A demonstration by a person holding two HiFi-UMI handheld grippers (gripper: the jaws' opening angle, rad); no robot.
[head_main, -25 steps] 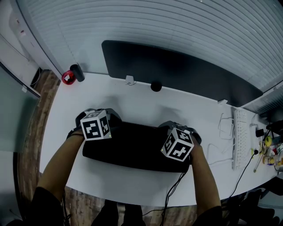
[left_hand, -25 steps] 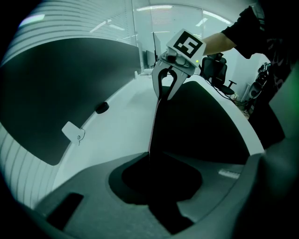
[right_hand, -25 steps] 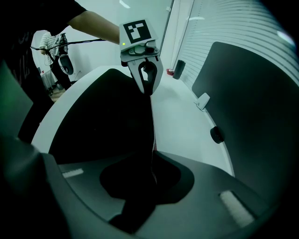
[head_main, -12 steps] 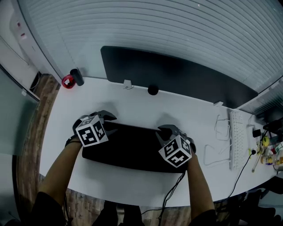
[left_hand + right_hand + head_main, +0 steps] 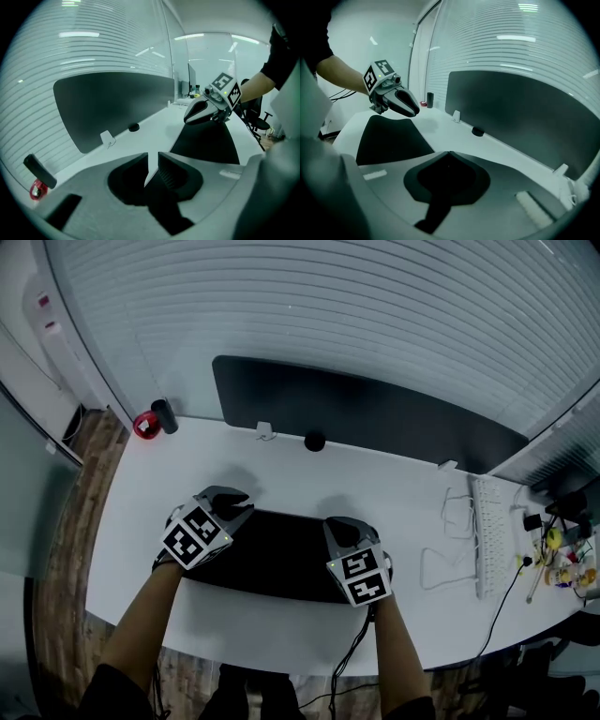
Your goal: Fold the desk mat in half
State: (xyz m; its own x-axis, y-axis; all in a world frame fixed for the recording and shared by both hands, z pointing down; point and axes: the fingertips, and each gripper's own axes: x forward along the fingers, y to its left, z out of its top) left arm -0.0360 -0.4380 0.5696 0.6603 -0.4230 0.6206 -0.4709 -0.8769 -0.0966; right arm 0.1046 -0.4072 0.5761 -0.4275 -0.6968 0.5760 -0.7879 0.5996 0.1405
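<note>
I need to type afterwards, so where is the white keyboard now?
In the head view the keyboard lies at the right end of the white desk, well to the right of the black mat.

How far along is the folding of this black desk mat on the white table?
Done, apparently: the desk mat lies flat on the table as a compact slab, probably folded, though its layers aren't clear. In hand: nothing. The left gripper, whose jaws have just been closing and stand slightly apart, and the shut right gripper hover empty over its far edge. Left: at most pulling away.
</note>
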